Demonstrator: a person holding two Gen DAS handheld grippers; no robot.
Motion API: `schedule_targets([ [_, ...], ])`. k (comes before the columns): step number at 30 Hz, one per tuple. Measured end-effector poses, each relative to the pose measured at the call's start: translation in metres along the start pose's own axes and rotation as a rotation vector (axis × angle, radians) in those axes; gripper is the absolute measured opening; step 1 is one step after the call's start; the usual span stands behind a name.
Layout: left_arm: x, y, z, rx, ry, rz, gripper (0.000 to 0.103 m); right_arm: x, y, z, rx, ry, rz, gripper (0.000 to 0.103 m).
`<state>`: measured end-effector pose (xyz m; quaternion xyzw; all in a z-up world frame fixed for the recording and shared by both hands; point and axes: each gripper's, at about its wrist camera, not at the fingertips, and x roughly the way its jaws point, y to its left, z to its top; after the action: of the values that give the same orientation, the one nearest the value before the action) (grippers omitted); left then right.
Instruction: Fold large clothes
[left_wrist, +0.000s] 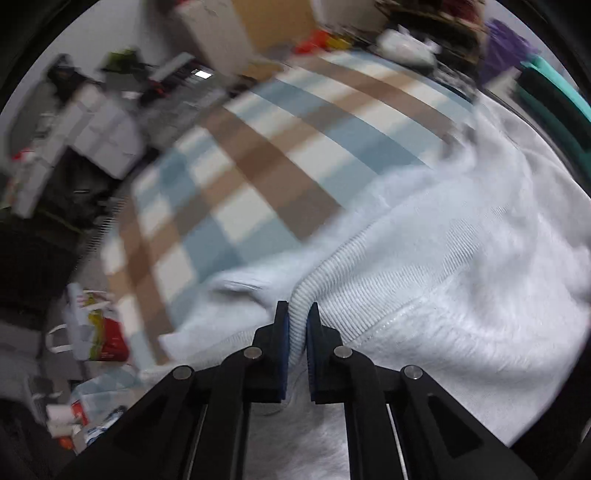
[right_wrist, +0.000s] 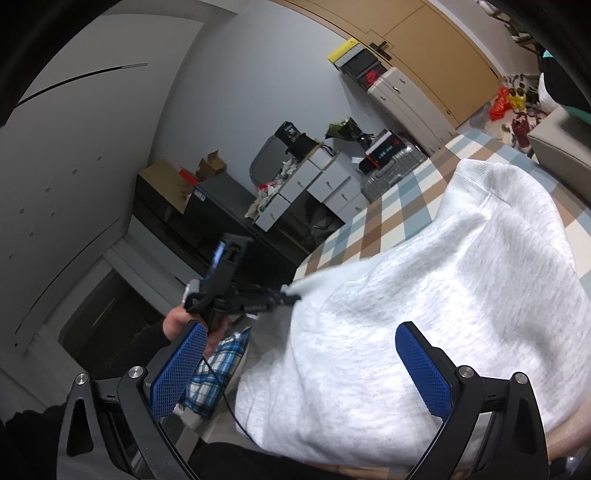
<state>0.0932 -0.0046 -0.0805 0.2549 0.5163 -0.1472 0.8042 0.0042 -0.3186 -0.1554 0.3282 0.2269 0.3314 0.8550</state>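
A light grey sweatshirt lies spread over a checked blue, brown and white bedcover. My left gripper is shut on the sweatshirt's ribbed hem, a fold of ribbing pinched between its blue pads and lifted a little off the bed. In the right wrist view the same sweatshirt fills the lower right, and the left gripper pulls one edge of it out to the left, held by a hand. My right gripper stands wide open above the sweatshirt, nothing between its blue pads.
Beyond the bed's left edge are white drawers, a silver suitcase, a dark cabinet and bags on the floor. A blue plaid cloth hangs near the bed's near edge. A brown door stands at the back.
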Motion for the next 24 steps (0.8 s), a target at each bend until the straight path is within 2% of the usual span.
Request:
schedule_targets([
  [2, 0.015, 0.018, 0.003, -0.053, 0.009, 0.03, 0.003, -0.001, 0.002, -0.001, -0.012, 0.0, -0.016, 0.103],
  [4, 0.042, 0.026, -0.001, -0.114, 0.036, -0.008, 0.003, -0.001, 0.003, -0.002, -0.013, 0.004, -0.022, 0.103],
  [8, 0.076, 0.019, -0.005, -0.102, 0.072, 0.0, 0.003, 0.005, 0.006, 0.01, -0.065, 0.053, -0.085, 0.103],
  [13, 0.06, 0.031, -0.004, -0.158, 0.069, -0.052, 0.004, 0.024, 0.017, 0.063, -0.315, 0.148, -0.349, 0.103],
  [14, 0.058, 0.036, -0.004, -0.165, 0.069, -0.061, 0.004, 0.032, 0.015, 0.077, -0.37, 0.161, -0.406, 0.103],
  [15, 0.054, 0.038, -0.004, -0.173, 0.064, -0.065, 0.004, 0.044, 0.012, 0.095, -0.42, 0.175, -0.499, 0.103],
  [17, 0.052, 0.039, -0.004, -0.174, 0.051, -0.066, 0.004, 0.065, 0.005, 0.12, -0.499, 0.195, -0.587, 0.103],
  [19, 0.05, 0.037, -0.003, -0.164, 0.043, -0.054, 0.004, 0.099, -0.012, 0.142, -0.561, 0.281, -0.655, 0.103],
  [22, 0.049, 0.033, -0.002, -0.126, 0.044, -0.028, 0.004, 0.148, -0.049, 0.154, -0.564, 0.441, -0.779, 0.099],
  [23, 0.05, 0.033, -0.001, -0.122, 0.045, -0.025, 0.004, 0.166, -0.064, 0.152, -0.578, 0.524, -0.803, 0.089],
  [24, 0.049, 0.034, -0.001, -0.122, 0.046, -0.027, 0.004, 0.176, -0.073, 0.149, -0.577, 0.576, -0.815, 0.074],
])
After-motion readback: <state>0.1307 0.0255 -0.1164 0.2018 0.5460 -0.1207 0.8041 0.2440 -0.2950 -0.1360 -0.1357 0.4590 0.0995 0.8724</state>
